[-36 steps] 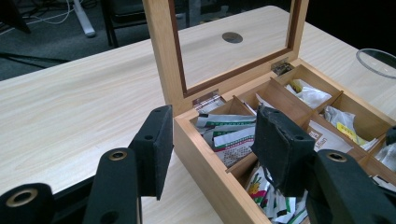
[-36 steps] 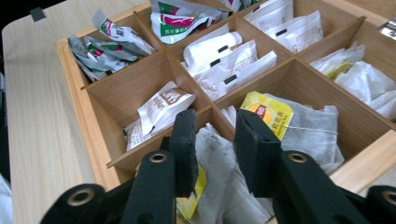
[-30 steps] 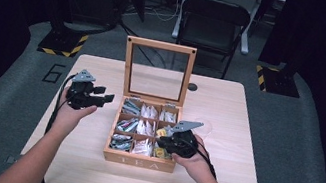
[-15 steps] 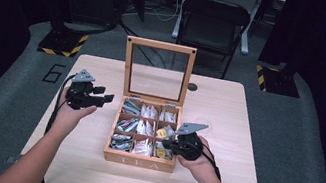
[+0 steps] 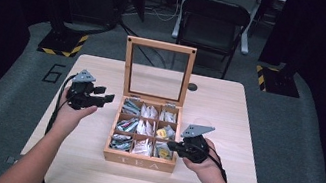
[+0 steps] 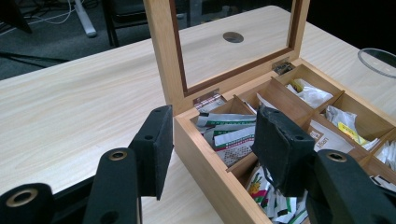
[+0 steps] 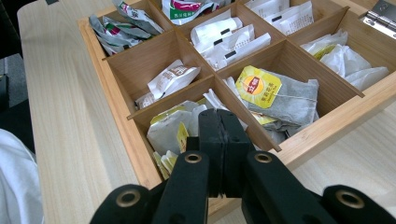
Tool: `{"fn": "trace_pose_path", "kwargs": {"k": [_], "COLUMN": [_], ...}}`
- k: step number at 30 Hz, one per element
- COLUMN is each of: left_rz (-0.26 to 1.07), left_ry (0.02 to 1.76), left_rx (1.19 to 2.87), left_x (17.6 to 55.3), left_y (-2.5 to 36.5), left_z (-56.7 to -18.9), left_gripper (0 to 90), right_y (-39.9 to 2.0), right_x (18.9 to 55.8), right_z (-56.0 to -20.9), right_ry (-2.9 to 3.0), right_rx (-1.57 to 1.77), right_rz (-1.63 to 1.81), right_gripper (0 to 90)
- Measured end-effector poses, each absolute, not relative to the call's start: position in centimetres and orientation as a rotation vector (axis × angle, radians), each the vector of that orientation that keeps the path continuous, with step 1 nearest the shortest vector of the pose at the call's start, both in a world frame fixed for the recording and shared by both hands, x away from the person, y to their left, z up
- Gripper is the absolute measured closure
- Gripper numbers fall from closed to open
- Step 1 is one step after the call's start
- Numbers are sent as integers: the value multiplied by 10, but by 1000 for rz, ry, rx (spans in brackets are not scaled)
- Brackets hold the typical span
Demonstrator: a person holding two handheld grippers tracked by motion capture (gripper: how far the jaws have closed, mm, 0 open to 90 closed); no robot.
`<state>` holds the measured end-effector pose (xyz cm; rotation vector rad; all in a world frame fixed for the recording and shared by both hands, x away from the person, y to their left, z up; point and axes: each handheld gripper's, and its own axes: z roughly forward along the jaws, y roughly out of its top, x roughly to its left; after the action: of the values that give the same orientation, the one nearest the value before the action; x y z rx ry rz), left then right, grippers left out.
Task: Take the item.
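Observation:
A wooden tea box [image 5: 138,161] marked TEA stands mid-table with its glass lid [image 5: 161,45] raised. Its compartments hold several tea bags [image 7: 261,88]. My right gripper [image 5: 169,145] is at the box's front right corner, and its jaws [image 7: 219,116] are shut together over the front right compartment's grey and yellow bags [image 7: 173,126]. I cannot tell whether a bag's edge is pinched between the pads. My left gripper [image 5: 108,98] hangs to the left of the box, apart from it. Its jaws [image 6: 212,126] are open with nothing between them, pointing at the box's left wall [image 6: 205,154].
A clear glass bowl [image 6: 378,60] sits on the table to the right of the box. A small round hole [image 5: 193,86] marks the tabletop behind the lid. A black folding chair [image 5: 214,19] stands beyond the table's far edge.
My right gripper has drawn a little to the right and toward the person, away from the box's middle, with its jaws closing. The left gripper has kept still.

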<state>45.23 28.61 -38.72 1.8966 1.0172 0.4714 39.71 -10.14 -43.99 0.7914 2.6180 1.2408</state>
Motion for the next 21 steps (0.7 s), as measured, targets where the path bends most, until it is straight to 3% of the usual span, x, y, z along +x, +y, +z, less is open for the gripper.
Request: {"fn": "trace_pose_path", "kwargs": {"k": [21], "left_rz": [479], "left_ry": [1020], "left_rx": [1884], "left_x": [452], "left_y": [287], "left_z": [-386], "left_gripper": [474], "right_y": [-94], "right_x": [403], "right_z": [-422], "right_ry": [2544], "right_rx": [771], "right_rz": [1335], "right_gripper": [900]}}
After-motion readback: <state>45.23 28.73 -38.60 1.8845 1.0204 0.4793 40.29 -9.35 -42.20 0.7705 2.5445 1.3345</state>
